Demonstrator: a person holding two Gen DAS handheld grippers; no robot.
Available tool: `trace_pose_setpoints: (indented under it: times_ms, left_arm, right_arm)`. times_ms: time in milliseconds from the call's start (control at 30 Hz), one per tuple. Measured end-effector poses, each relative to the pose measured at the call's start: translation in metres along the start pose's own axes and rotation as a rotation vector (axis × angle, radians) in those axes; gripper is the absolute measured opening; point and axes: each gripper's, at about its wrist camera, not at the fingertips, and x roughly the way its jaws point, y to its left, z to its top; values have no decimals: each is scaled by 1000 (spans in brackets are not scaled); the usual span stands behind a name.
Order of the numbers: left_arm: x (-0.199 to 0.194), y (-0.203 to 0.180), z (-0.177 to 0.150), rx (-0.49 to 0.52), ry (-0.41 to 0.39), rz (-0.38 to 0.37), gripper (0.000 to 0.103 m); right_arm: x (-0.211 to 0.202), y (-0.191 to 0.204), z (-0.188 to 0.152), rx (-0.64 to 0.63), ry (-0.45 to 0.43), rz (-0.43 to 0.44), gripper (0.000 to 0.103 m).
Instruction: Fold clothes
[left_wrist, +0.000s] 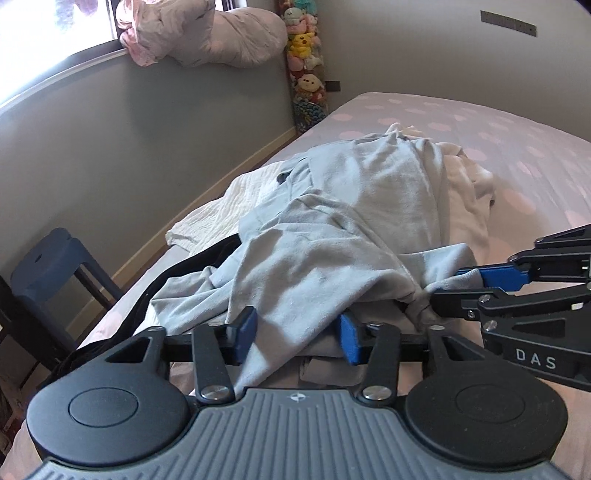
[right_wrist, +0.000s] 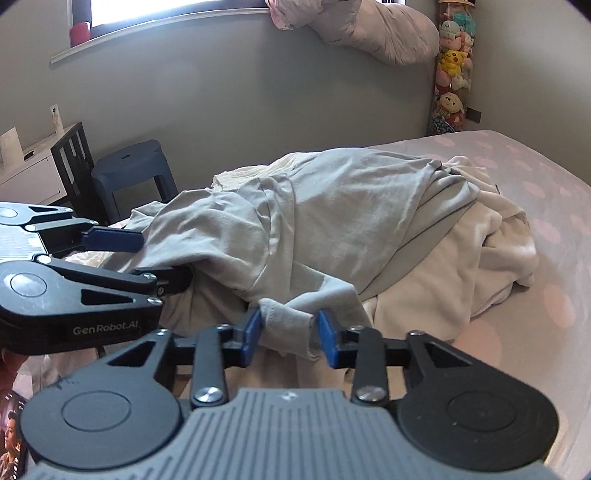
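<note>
A grey garment (right_wrist: 325, 206) is heaped over white clothes (right_wrist: 461, 273) on the dotted bed (right_wrist: 554, 192). Its near edge is draped between the spread fingers of the left gripper (left_wrist: 298, 334). A bunched grey fold sits between the parted fingers of the right gripper (right_wrist: 288, 338), ungripped.

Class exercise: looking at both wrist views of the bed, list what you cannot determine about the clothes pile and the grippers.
- Left view: what kind of garment the grey garment is; it is crumpled.
- Left view: whether the left gripper pinches cloth; fabric drapes over its fingers.
- Right view: what lies beneath the cream fabric; the pile covers it.
- Left view: the black garment; mostly buried.
</note>
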Motion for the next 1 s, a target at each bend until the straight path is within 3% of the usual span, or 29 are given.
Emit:
trace_pose_setpoints:
  times_ms: [33,100,233,467,733,867,1000]
  left_arm:
    - [-2,0,3,6,-5,-10,22]
    - [-5,0,10,18,-16,-31,12]
    - [-24,2,29,33,-55,-51,2]
    - [-82,3,74,39,-178,-45,1]
    - [-165,-15,127,30,-339,-91,1]
    - [-207,-47,147,81,-437,-122,1]
    - [-245,-89,163,133,-483,-228,1]
  right_arm:
    - [-2,-1,1,4,-9,-2,23]
    - [-10,-1,3,0,-30,-15,8]
    - [-35,-9,11,13,-95,-60,8]
    - [-110,-34,31,39,-259,-224,7]
    - [-248,-89,43,105,-484,-466,7]
    - [-327,-116,35,145,-589,-591,7]
    - [-406,-137,20,159,-672,-725,7]
